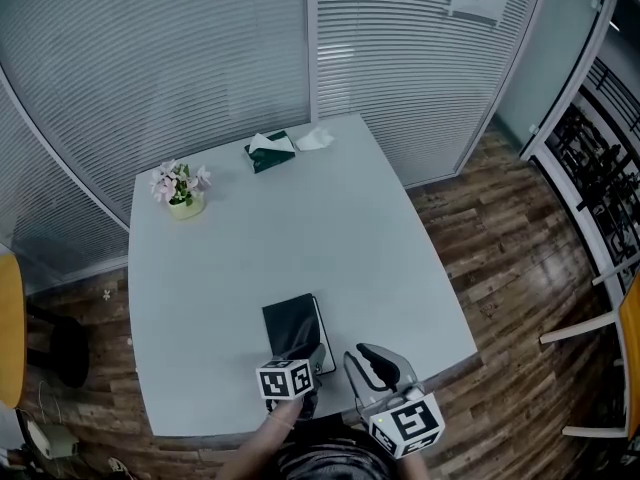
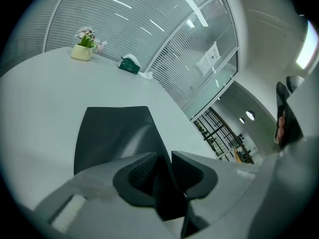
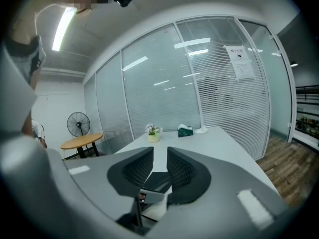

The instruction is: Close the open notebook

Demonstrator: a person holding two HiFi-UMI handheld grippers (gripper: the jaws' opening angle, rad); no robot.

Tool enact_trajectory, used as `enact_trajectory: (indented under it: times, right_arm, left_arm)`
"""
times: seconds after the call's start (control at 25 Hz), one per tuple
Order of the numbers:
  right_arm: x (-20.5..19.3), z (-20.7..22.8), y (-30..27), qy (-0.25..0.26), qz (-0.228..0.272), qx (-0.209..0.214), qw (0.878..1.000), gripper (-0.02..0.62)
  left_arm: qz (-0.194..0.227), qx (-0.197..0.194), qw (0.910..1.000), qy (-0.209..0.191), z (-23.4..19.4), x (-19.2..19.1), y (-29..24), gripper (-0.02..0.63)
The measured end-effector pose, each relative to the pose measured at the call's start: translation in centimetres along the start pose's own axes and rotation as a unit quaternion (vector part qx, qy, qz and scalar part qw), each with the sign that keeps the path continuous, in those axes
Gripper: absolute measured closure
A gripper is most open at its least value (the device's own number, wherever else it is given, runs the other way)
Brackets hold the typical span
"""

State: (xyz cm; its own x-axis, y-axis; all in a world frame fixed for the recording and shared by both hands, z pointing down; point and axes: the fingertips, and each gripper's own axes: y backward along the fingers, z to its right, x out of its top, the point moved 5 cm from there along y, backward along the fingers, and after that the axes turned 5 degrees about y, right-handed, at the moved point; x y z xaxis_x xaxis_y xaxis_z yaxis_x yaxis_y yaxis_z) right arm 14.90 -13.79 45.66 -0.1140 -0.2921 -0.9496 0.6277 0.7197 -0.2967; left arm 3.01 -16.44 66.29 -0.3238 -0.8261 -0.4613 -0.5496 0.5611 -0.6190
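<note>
A black notebook [image 1: 291, 322] lies on the pale grey table [image 1: 300, 228] near its front edge, cover side up, with a thin white line of pages along its right side. My left gripper [image 1: 308, 356] is at the notebook's near right corner. In the left gripper view the dark cover [image 2: 112, 133] runs back between the jaws [image 2: 167, 159]; the ribbed left pad stands free of it, so the gripper is open. My right gripper [image 1: 363, 356] hovers just right of the notebook, open and empty [image 3: 160, 156]; below its jaws the cover [image 3: 158, 179] sits slightly above the white pages.
A small pot of pink flowers [image 1: 182, 194], a green tissue box [image 1: 269, 152] and a loose white tissue [image 1: 314, 139] stand at the table's far side. Glass walls with blinds close off the back. A yellow chair [image 1: 10, 328] is at the left, wooden floor at the right.
</note>
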Motion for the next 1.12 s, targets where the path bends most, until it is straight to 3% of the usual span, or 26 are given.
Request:
enact_trajectory:
  times: [0.4, 0.64, 1.12]
  right_arm:
    - [-0.3, 0.7, 0.1, -0.003, 0.0, 0.002, 1.0, 0.509]
    - [-0.3, 1.0, 0.5, -0.004, 0.005, 0.008, 1.0, 0.509]
    - [-0.6, 1.2, 0.3, 0.003, -0.001, 0.016, 1.0, 0.509]
  left_arm:
    - [-0.004, 0.034, 0.9993, 0.014, -0.5, -1.0, -2.2, 0.491]
    - [-0.015, 0.054, 0.9983, -0.016, -0.2, -1.7, -3.3, 0.47]
    - [-0.029, 0.027, 0.9989, -0.023, -0.4, -1.8, -2.9, 0.486]
